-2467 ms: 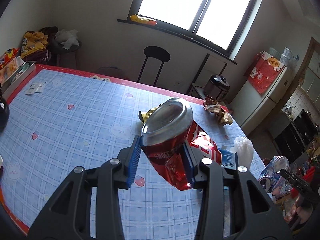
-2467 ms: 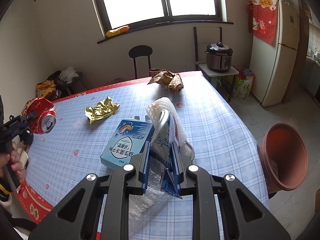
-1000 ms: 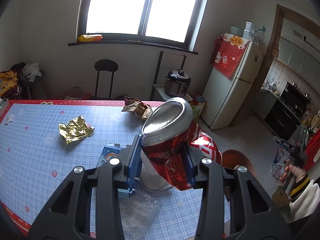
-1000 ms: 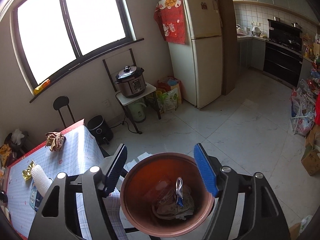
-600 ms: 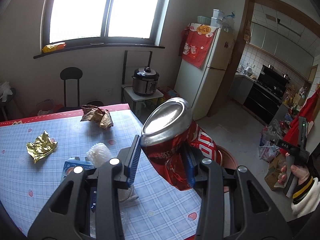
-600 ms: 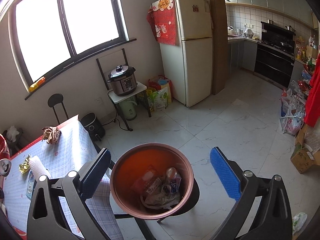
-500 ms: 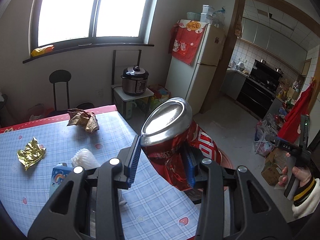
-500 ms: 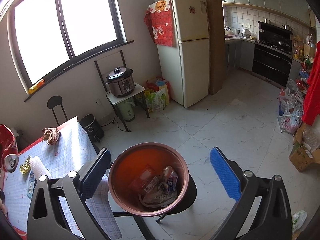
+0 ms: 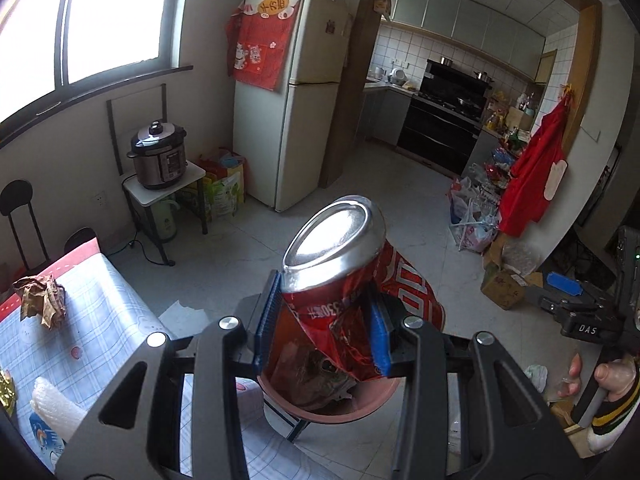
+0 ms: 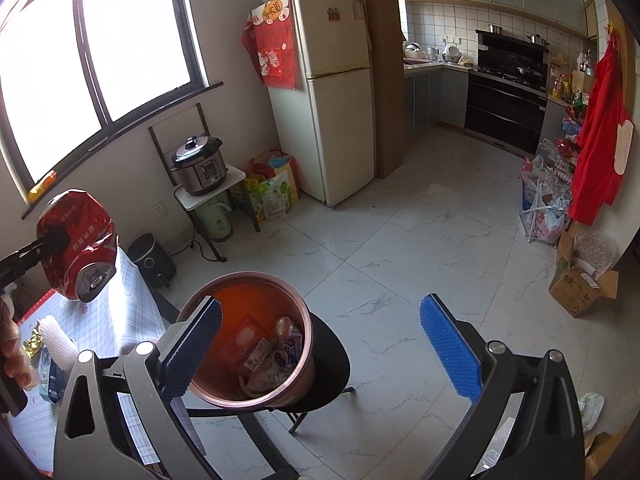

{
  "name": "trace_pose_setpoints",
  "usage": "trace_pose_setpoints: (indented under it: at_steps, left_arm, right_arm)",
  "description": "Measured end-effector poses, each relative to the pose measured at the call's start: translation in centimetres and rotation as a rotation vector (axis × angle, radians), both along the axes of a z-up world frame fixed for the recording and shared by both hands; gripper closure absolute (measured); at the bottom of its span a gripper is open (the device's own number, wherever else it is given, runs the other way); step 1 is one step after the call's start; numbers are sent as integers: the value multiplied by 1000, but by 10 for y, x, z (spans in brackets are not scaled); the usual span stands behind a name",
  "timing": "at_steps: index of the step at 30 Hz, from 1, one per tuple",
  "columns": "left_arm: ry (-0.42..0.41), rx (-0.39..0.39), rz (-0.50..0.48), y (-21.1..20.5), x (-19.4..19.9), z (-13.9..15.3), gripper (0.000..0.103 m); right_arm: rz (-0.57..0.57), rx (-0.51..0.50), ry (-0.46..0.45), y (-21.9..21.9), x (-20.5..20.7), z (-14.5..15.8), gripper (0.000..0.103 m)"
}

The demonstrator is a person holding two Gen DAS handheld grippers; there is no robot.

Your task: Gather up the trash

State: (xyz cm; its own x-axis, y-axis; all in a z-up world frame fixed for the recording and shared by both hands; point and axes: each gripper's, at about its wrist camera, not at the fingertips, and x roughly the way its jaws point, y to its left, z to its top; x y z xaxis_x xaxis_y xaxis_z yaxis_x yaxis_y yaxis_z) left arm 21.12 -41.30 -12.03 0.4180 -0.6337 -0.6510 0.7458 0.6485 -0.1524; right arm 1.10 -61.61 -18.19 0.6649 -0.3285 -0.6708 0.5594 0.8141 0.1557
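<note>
- The left gripper is clamped on a crushed red can, its blue pads pressing the dented body from both sides.
- In the left wrist view the can's long axis runs away from the camera and tilts up to the right; its unopened silver base end faces up toward the lens.
- In the right wrist view the same can hangs in the air above the table's near corner, the end with the pull-tab opening pointing down and to the right.
- Below the can in the left wrist view is a brown bin, standing on a black stool just off the table's edge, with trash inside.
- The right gripper is spread wide and holds nothing; its left finger crosses the bin's rim in view.
- On the checked table remain a crumpled brown wrapper near the far edge, and a white foam roll beside a blue carton at the near edge.
</note>
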Motion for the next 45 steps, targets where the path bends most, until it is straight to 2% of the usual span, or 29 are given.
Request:
trace_pose_setpoints:
  at_steps: [6,10,11,12,13,15,19,32,45]
  left_arm:
    - [-4,91,-50,-43,7,-17,62]
    - [-3,117,-71,-59,11,-26,59]
    - [-2,113,-74,-62,13,-27,41]
    - [-8,107,-69,-64,14,-26,31]
    - [-20,94,-55,-63,15,-24,17]
    - [-27,65,-54,-60,15,-21,15]
    - [-43,67,-35,-54,16,-14,9]
    - [-42,109,50,-2,8,-6,6]
    - [11,92,242,108,4,-3,6]
  right_arm:
    - [-33,19,25,-9,-5,-12,5]
    - [-32,21,31,-10,-4,-16,5]
    - [-31,22,30,-10,-4,-16,5]
    - [-32,22,30,-10,-4,-17,5]
    - [-33,21,29,-10,-4,-17,5]
    - [-35,19,31,-9,-3,-18,5]
    - [-26,19,40,-3,0,-18,5]
    - [31,24,42,17,13,-12,5]
    - [162,0,73,72,41,-1,5]
